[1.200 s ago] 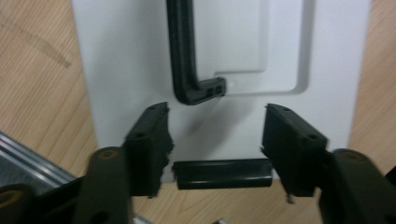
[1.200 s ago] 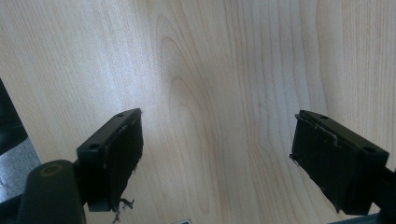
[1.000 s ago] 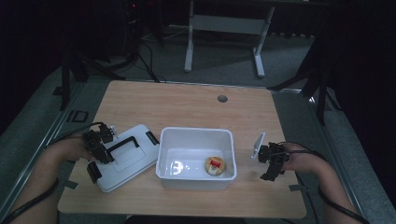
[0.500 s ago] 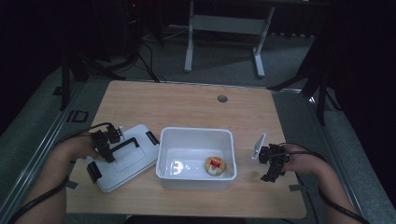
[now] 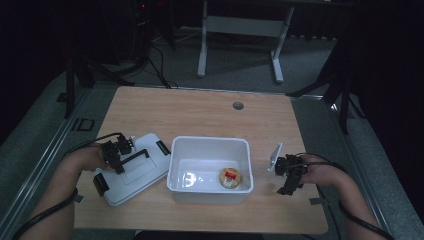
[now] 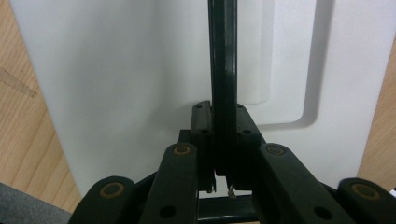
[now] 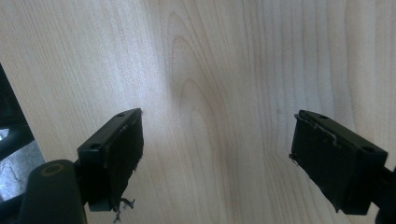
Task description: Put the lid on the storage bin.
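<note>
A white box lid (image 5: 131, 175) with a black handle (image 5: 134, 158) and black side clips lies flat at the table's left. My left gripper (image 5: 117, 159) points down on it. Its jaws have just been closing and are now shut on the handle (image 6: 223, 70), which runs straight up between the pads (image 6: 201, 122) over the white lid (image 6: 116, 84). An open white bin (image 5: 210, 145) stands in the middle with a round snack pack (image 5: 230, 178) inside. To the bin's right, my right gripper (image 5: 287, 175) hovers over bare wood (image 7: 210, 70), open (image 7: 219, 149) and empty.
The wooden table (image 5: 200, 110) has a small round hole (image 5: 238, 105) near its far edge. Dark floor, cables and a metal stand's legs (image 5: 240, 30) lie beyond the table. A grey strip runs along the left side.
My left gripper has shifted slightly right over the lid and closed on its handle. The right gripper, the bin and the lid have stayed where they were.
</note>
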